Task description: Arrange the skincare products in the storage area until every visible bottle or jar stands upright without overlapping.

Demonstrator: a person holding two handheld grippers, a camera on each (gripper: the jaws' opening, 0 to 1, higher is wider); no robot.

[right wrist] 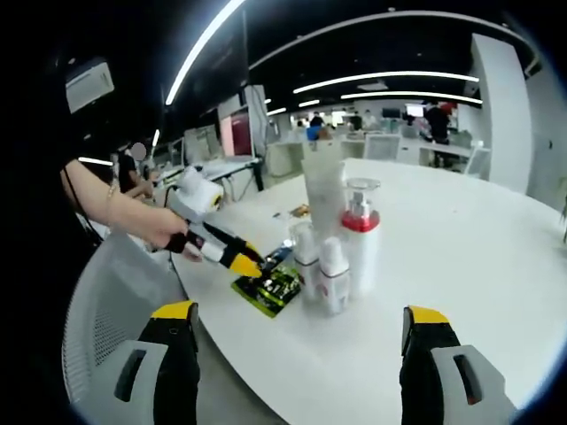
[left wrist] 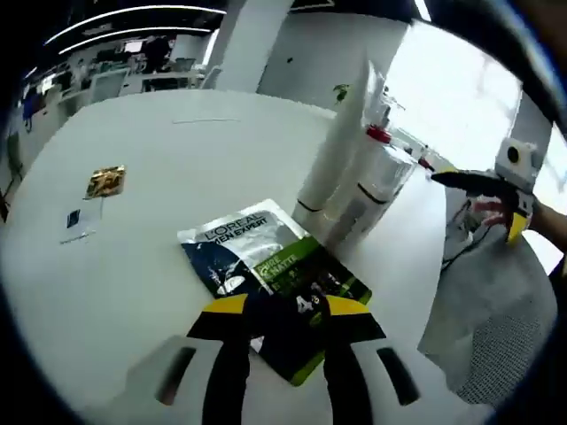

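Two views share one round white table [left wrist: 177, 168], the largest thing here, with an open office behind it. A grey mesh chair [right wrist: 106, 310] stands at the table's edge in the right gripper view, between the camera and the person's hand [right wrist: 164, 228].

Next in size is the cluster of skincare containers, all upright and packed close together. In the right gripper view a tall white tube [right wrist: 324, 190] stands at the back; a pump bottle with a red collar [right wrist: 361, 239] is just beside it; two small white bottles [right wrist: 321, 266] stand in front, touching or nearly so. In the left gripper view the same group leans across the frame with the camera's tilt, the tall tube [left wrist: 341, 142] and a clear-capped bottle [left wrist: 376, 181] side by side.

A flat L'Oreal Men Expert sachet [left wrist: 266, 257] lies on the table just beside the bottles' bases, not upright; the left gripper [left wrist: 283, 310] has its black-and-yellow jaws drawn in over the sachet's near edge, though whether they actually pinch it I cannot tell.

The right gripper [right wrist: 297, 341] has its jaws spread wide, nothing between them, short of the bottles.

Smallest: a gold packet [left wrist: 105, 181] and a small blue-marked slip [left wrist: 75, 220] lie well apart from the cluster on the far side.
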